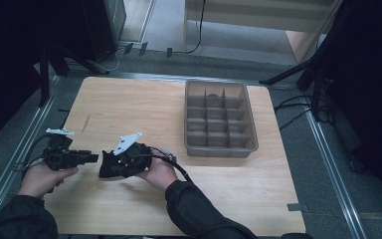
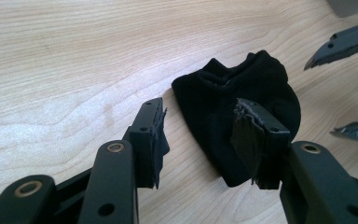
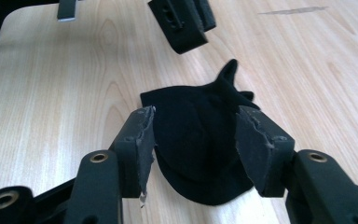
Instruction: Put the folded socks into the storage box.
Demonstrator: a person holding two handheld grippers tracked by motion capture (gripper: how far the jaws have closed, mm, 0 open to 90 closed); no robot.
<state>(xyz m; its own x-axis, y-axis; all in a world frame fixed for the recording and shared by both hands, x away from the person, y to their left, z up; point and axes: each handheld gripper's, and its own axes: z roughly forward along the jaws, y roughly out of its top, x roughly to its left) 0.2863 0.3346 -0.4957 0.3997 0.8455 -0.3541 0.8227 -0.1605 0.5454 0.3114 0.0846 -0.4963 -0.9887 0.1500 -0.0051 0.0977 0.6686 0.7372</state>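
1. Where the person's sleeves enter the high view at the near edge, each hand carries a hand-held gripper, and the two point toward each other over the near left part of the counter (image 1: 144, 102).
2. The left hand-held gripper (image 1: 93, 158) has its jaws spread with nothing between the pads; in the left gripper view the dark sock lies partly behind its right jaw, flat on the wood and apart from both pads (image 2: 154, 140).
3. The right hand-held gripper (image 1: 107, 158) is also spread; in the right gripper view the folded black sock (image 3: 198, 140) lies on the counter beyond and between the jaws, and no pad (image 3: 254, 144) presses on it.
4. The sock (image 2: 223, 100) looks folded into a compact rounded bundle, its cuff turned up at the far side. With both pairs of jaws wide and the bundle resting on its own weight, it appears to have been laid down so the fold holds without help.
5. Farther back and to the right stands a grey divided organiser tray (image 1: 248, 119), its compartments apparently unfilled and well apart from the sock. It probably stands there to receive the bundle, so I judge the next move to be a fresh grip and a carry toward one compartment.
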